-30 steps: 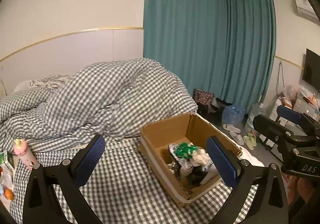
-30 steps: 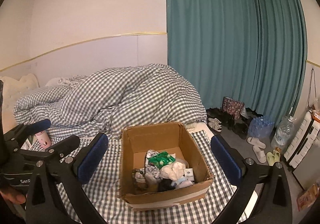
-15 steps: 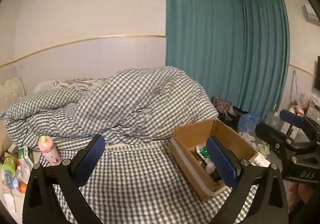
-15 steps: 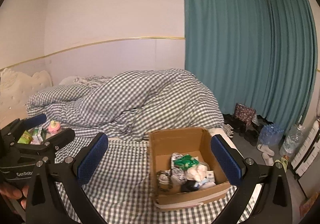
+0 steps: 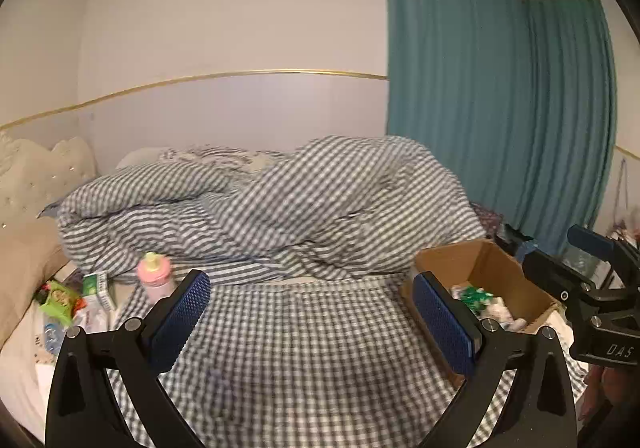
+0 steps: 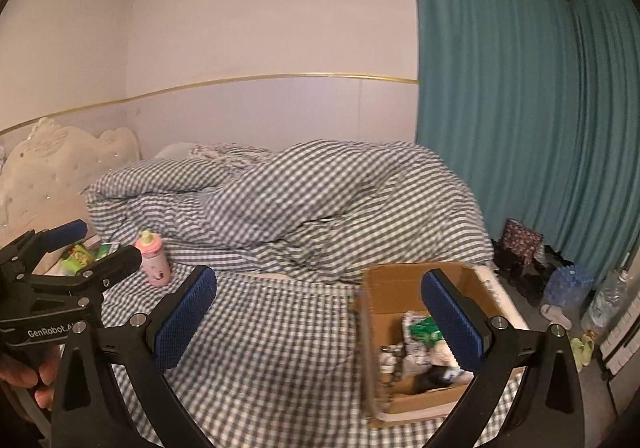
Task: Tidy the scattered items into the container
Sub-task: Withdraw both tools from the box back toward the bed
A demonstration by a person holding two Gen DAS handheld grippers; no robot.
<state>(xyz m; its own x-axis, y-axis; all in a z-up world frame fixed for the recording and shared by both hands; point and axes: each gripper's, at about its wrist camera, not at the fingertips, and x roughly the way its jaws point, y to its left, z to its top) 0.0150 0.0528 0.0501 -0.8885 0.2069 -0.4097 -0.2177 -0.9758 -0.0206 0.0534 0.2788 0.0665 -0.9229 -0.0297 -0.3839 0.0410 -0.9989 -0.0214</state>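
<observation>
Right wrist view: cardboard box [image 6: 404, 280] of jumbled packets [image 6: 426, 330], both grippers [image 6: 320, 318] spread wide, empty.

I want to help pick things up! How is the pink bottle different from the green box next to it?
The pink bottle is round and stands upright; the green box is flat-sided. The bottle is pink with a yellowish cap; the box is green and white. Both wait on the bed, outside the cardboard box.
</observation>
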